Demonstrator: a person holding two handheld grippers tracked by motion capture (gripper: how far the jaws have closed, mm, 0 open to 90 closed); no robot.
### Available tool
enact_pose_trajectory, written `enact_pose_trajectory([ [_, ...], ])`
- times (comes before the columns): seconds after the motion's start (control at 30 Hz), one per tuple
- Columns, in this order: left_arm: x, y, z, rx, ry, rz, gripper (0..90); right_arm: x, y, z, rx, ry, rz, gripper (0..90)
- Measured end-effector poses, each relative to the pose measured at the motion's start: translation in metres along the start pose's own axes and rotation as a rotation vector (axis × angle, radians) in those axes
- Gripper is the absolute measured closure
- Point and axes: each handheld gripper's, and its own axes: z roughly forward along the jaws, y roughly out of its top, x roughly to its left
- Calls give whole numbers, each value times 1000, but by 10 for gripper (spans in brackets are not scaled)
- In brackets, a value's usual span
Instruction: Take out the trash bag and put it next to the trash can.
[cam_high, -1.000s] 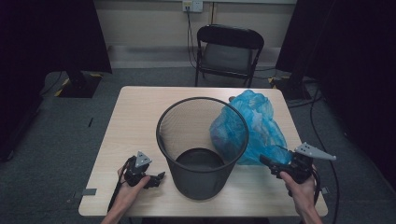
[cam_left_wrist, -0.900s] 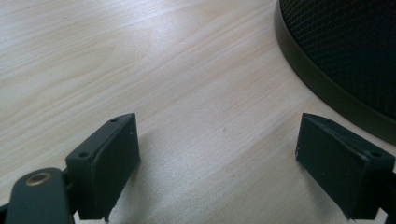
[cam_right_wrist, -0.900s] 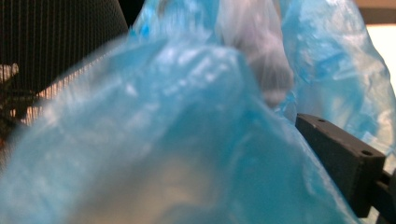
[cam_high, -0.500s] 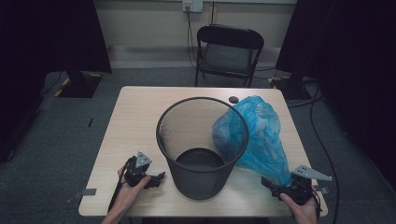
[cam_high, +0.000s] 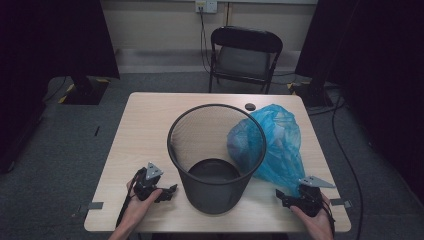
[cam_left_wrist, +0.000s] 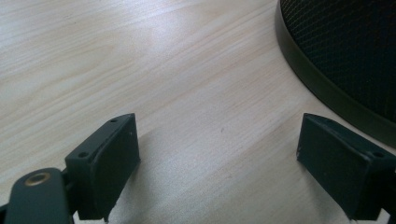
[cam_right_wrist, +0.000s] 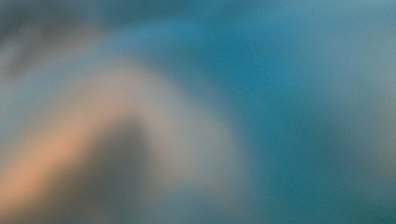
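Observation:
A black mesh wastebasket (cam_high: 210, 197) stands upright in the middle of the wooden table (cam_high: 150, 125). A crumpled blue plastic bag (cam_high: 280, 145) leans against its right side, and its lower tail runs down to my right gripper (cam_high: 282, 196). That gripper sits low at the table's front right. Its jaws look apart and have just been closing a little. Blurred blue plastic (cam_right_wrist: 289, 93) lies right against its camera, so I cannot tell whether any film is between the jaws. My left gripper (cam_left_wrist: 215, 158) rests open on the table, left of the basket's base (cam_left_wrist: 345, 56), with nothing between its jaws.
A small black round object (cam_high: 250, 106) lies on the table behind the basket. A black folding chair (cam_high: 245, 55) stands beyond the far edge. Cables (cam_high: 345, 150) run over the floor at the right. Bare tabletop stretches to the left of and behind the basket.
My right gripper has sunk towards the table's front right corner, and the blue bag has slumped lower and stretched towards it. The left gripper has stayed put.

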Motion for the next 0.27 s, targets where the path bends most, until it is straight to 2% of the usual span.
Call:
enact_pose_trajectory([
  [0.07,0,0,0,4,1,2,111,1,0,1,2,-10,-11,216],
  [0.27,-1,1,1,6,3,1,100,2,0,1,-1,2,-18,209],
])
